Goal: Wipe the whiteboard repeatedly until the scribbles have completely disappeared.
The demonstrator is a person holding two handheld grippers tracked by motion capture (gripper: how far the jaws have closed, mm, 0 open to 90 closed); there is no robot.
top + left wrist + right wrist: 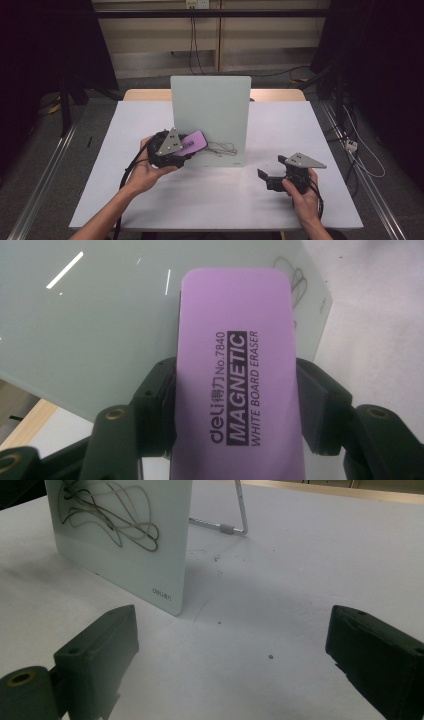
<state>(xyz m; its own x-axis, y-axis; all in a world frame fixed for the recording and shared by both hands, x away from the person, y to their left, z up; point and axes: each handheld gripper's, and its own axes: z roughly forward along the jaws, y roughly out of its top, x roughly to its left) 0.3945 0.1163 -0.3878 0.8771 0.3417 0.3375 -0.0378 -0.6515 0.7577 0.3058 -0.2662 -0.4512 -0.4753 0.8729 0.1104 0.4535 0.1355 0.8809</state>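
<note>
A white table stands in a dim room, with grey floor on both sides, metal rails along its edges and cables hanging down the pale wall behind it. Near the table's middle a small whiteboard stands upright on a wire stand, and everything else sits in relation to it. Scribbled pen lines mark the low part of the board's face. The person's left forearm comes in from the near edge and angles up toward the board's lower left corner, the left hand wrapped round the left gripper. That gripper is clamped on a purple magnetic eraser, its black jaws pressing the eraser's two long sides; the eraser lies against the board's lower left face, just left of the scribble. The right hand rests on the table well to the right of the board and nearer the person, holding the right gripper low and level, pointed toward the board's lower right corner. Its jaws stand wide apart with only bare table between them.
</note>
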